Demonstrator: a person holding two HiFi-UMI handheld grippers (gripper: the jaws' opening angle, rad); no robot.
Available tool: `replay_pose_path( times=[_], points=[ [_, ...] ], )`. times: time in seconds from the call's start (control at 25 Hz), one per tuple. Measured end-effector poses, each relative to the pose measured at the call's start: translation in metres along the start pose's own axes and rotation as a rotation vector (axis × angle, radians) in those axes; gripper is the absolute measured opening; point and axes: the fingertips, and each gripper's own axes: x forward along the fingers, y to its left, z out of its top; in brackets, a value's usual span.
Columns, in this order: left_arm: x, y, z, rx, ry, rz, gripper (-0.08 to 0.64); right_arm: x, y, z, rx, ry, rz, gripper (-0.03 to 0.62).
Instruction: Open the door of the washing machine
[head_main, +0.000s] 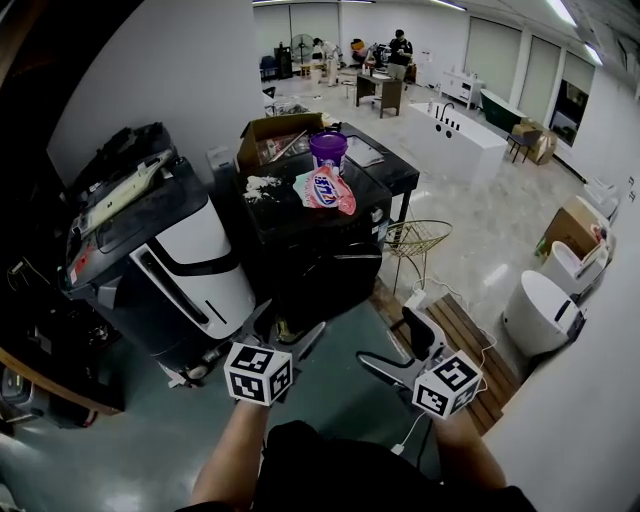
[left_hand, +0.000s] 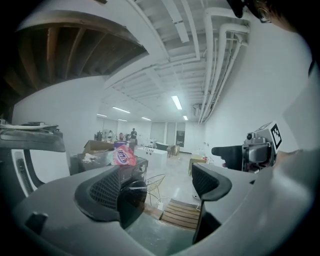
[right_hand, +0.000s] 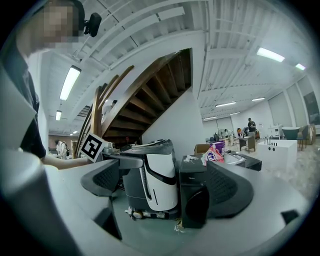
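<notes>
Head view: the boxy black washer (head_main: 310, 255) stands on the floor just ahead of the left tongs (head_main: 283, 330) and right tongs (head_main: 395, 345), both spread wide and empty. Left gripper view: its round door (left_hand: 131, 200) bulges dark and glossy, probably stiff, latched and slippery on the glass. Right gripper view: the door sits low in the matt front, so I would hook its rim, though no handle is visible.

The room is lit by ceiling strip lights (left_hand: 176, 102); glare is cast on the floor (head_main: 480, 235). Edges are curved and darkened by fisheye distortion.
</notes>
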Motion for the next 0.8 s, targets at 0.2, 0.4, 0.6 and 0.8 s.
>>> replay_pose_path(
  times=[0.2, 0.4, 0.6, 0.8],
  points=[
    [0.036, -0.007, -0.004, 0.005, 0.018, -0.051, 0.446, 0.0, -0.032, -0.007, 0.04, 0.005, -0.032, 0.532],
    [0.08, 0.006, -0.01, -0.011, 0.038, -0.086, 0.446, 0.023, -0.068, -0.01, 0.044, 0.019, -0.049, 0.532],
    [0.141, 0.031, -0.015, -0.034, 0.063, -0.124, 0.445, 0.054, -0.118, -0.015, 0.081, 0.037, -0.099, 0.532],
    [0.205, 0.062, -0.008, -0.047, 0.089, -0.169, 0.445, 0.098, -0.169, -0.014, 0.116, 0.066, -0.123, 0.532]
  ],
)
